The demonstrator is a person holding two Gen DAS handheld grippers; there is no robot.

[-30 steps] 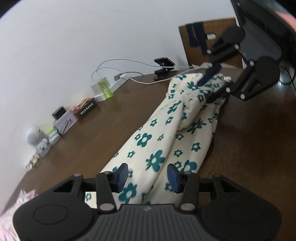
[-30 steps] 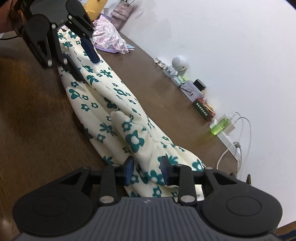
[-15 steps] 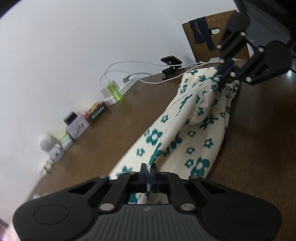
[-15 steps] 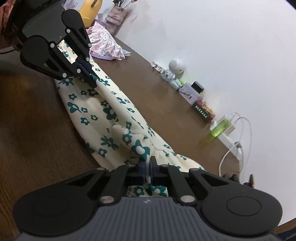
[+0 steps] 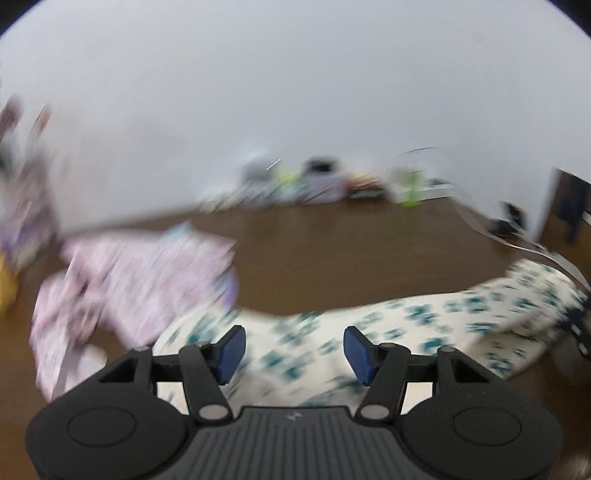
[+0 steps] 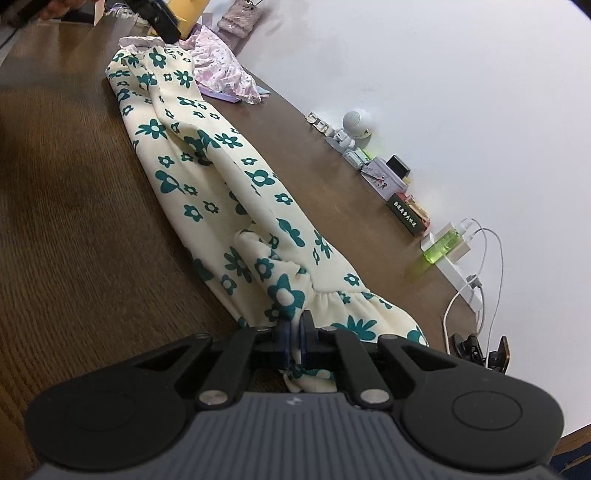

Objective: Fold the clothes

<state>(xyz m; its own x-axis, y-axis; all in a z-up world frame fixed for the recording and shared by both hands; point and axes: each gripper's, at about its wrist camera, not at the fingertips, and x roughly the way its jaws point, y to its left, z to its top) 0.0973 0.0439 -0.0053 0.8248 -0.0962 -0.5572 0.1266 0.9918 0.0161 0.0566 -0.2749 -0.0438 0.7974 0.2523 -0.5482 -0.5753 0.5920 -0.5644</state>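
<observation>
A cream garment with teal flowers (image 6: pixel 207 173) lies stretched in a long strip on the brown wooden table (image 6: pixel 74 229). My right gripper (image 6: pixel 295 334) is shut on the near end of that garment, cloth pinched between its blue pads. In the blurred left wrist view the same garment (image 5: pixel 424 321) runs across under my left gripper (image 5: pixel 293 350), whose jaws are opening with no cloth pinched between the blue fingertips (image 5: pixel 231 349). In the right wrist view the left gripper (image 6: pixel 159 18) shows only partly at the far end, above the garment.
A crumpled pink and lilac floral garment (image 6: pixel 225 74) lies at the far end of the table, also in the left wrist view (image 5: pixel 140 280). Along the wall stand a small white figure (image 6: pixel 351 129), boxes (image 6: pixel 384 177), a green bottle (image 6: pixel 441 249) and white cables (image 6: pixel 476 284).
My left gripper let go of the garment's far end, opened, rose and swung round toward the pink garment. My right gripper stayed shut on the near end.
</observation>
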